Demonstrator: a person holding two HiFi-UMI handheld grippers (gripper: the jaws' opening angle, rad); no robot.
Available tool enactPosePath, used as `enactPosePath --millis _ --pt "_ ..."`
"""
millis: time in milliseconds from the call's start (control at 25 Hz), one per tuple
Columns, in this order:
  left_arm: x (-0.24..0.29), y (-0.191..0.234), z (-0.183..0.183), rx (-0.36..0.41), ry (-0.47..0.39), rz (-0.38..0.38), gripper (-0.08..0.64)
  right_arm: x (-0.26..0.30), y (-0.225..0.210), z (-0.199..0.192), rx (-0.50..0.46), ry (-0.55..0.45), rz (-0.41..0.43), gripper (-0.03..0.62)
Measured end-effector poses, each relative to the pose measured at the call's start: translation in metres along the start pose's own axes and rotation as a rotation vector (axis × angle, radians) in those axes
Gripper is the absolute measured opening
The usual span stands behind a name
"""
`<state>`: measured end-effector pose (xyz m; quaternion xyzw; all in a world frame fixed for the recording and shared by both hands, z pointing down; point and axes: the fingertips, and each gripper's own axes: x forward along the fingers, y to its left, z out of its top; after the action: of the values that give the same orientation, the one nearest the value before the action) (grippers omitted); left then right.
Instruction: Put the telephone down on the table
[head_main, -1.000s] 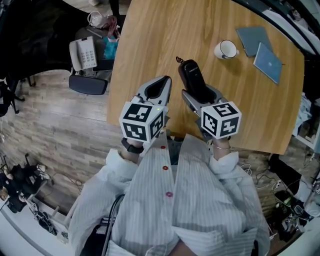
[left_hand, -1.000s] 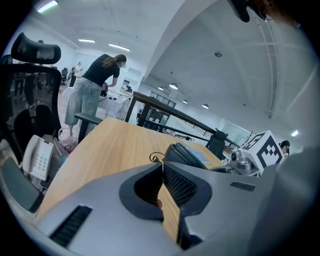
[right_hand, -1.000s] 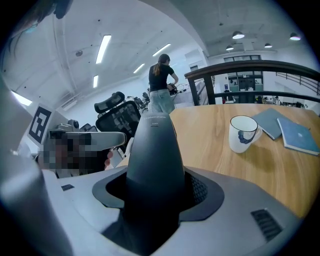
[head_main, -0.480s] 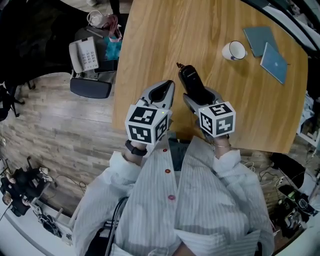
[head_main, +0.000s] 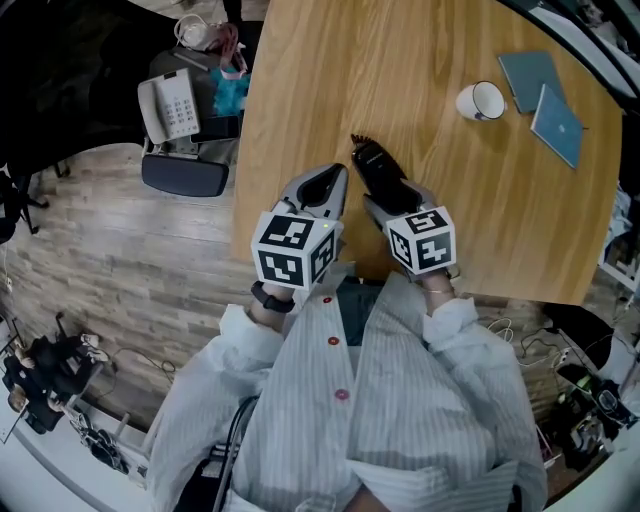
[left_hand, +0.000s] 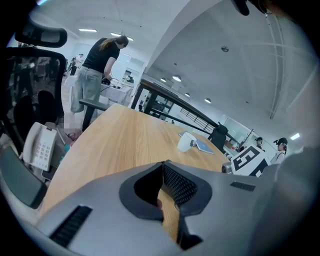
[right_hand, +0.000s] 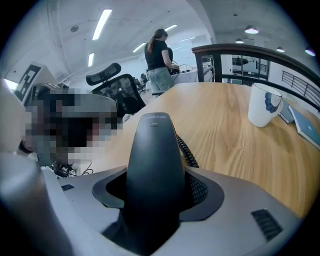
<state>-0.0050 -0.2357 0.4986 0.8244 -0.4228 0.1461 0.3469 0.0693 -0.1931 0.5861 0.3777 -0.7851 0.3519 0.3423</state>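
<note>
Over wood table (head_main: 330, 90), R claw (head_main: 397, 196) grips black handset (right_hand: 155, 165), print illegible; L claw (head_main: 322, 188) closed.

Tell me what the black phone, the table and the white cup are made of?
The black phone looks like hard plastic, smooth and a little matte, since light only glows softly on it. The table seems to be wood, or a wood-look top, with pale grain stripes running along it. The white cup is probably glazed ceramic, because it is thick-walled and shiny.
</note>
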Motion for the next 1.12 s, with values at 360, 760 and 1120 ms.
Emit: enactPosePath --millis 360,760,1120 --pt "-0.010 0.009 -0.006 -0.014 0.004 0.009 0.017 0.014 0.010 -0.013 -0.035 0.030 -0.018 0.291" --pt "-0.017 0.006 -0.009 -0.002 -0.004 0.003 0.017 0.020 0.013 -0.022 -0.121 0.038 -0.074 0.291" --pt "-0.022 0.002 -0.011 0.002 -0.012 0.000 0.017 0.022 0.014 -0.022 -0.129 0.037 -0.084 0.291"
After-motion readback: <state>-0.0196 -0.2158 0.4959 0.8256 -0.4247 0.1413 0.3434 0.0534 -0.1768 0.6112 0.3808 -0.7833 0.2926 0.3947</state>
